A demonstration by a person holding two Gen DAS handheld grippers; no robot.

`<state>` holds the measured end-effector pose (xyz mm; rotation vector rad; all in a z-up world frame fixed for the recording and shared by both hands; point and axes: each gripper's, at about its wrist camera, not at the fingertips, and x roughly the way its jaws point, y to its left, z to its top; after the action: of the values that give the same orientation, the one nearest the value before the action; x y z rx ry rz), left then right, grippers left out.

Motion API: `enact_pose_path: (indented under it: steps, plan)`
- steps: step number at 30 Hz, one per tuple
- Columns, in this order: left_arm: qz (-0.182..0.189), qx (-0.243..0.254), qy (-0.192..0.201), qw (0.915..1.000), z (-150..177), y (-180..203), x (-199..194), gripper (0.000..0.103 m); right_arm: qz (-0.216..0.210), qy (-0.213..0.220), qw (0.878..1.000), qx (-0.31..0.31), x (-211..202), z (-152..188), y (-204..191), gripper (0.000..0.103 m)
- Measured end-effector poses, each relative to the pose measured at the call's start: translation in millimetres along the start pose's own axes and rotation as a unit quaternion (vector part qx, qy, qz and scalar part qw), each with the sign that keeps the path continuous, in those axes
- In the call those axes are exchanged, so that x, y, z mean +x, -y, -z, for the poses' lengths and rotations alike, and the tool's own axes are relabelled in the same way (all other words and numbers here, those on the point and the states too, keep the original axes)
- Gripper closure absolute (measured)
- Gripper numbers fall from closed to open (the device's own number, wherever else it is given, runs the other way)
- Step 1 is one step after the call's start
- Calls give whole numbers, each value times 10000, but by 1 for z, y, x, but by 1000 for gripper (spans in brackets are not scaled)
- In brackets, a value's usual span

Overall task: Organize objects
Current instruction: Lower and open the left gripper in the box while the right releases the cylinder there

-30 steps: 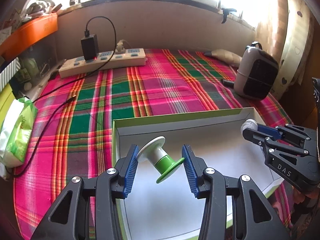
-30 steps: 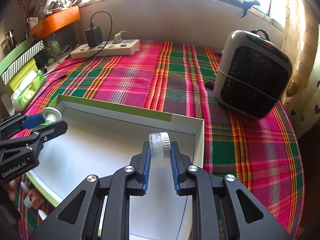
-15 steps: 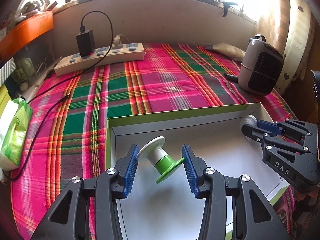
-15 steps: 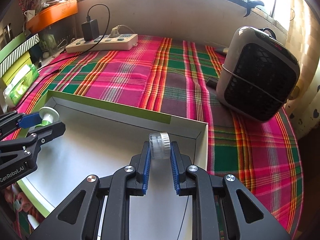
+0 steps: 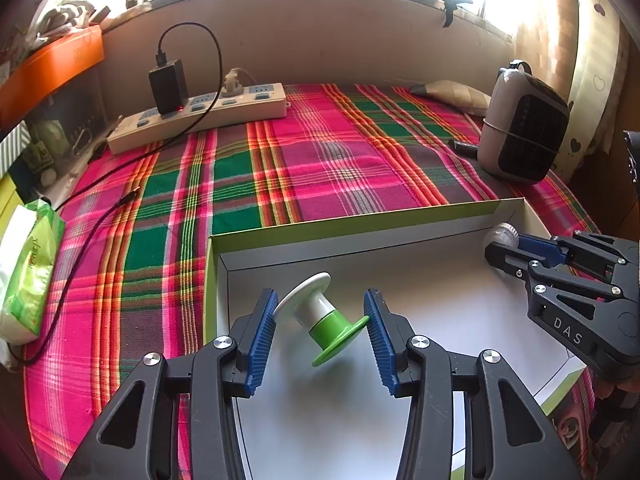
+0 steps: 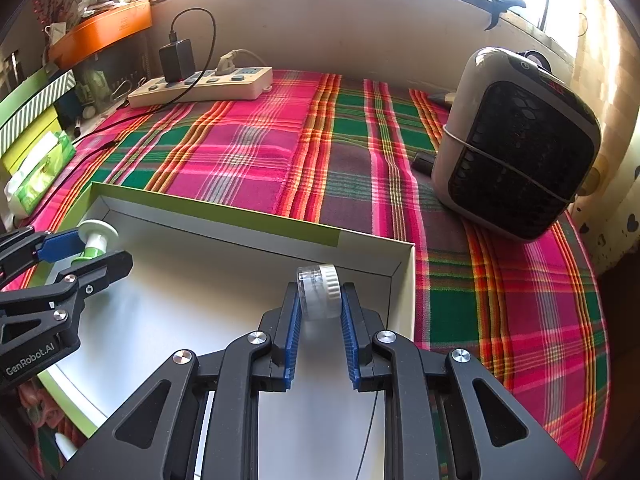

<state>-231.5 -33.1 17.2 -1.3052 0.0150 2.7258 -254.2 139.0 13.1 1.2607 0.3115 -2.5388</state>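
My left gripper is shut on a white and green spool, held tilted over the near left part of a shallow white box with a green rim. My right gripper is shut on a small clear jar with a white ribbed lid, held over the box's far right corner. The right gripper also shows at the right of the left wrist view, and the left gripper at the left of the right wrist view.
The box lies on a pink and green plaid cloth. A grey heater stands right of the box. A power strip with a black charger sits at the back. A tissue pack lies left.
Both grippers have pulled back slightly toward me while still holding their objects over the box. The grips have not changed.
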Motion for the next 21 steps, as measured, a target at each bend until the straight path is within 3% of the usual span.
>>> enact_pose_path:
  steps: [16,21]
  plan:
    - [-24,-58,26,10000,2,0,-4,60,-55,62,10000,-29,-4,1,-6,59]
    - [-61,-20,93,9999,3,2,-10,60,-44,86,10000,12,-7,1,-5,58]
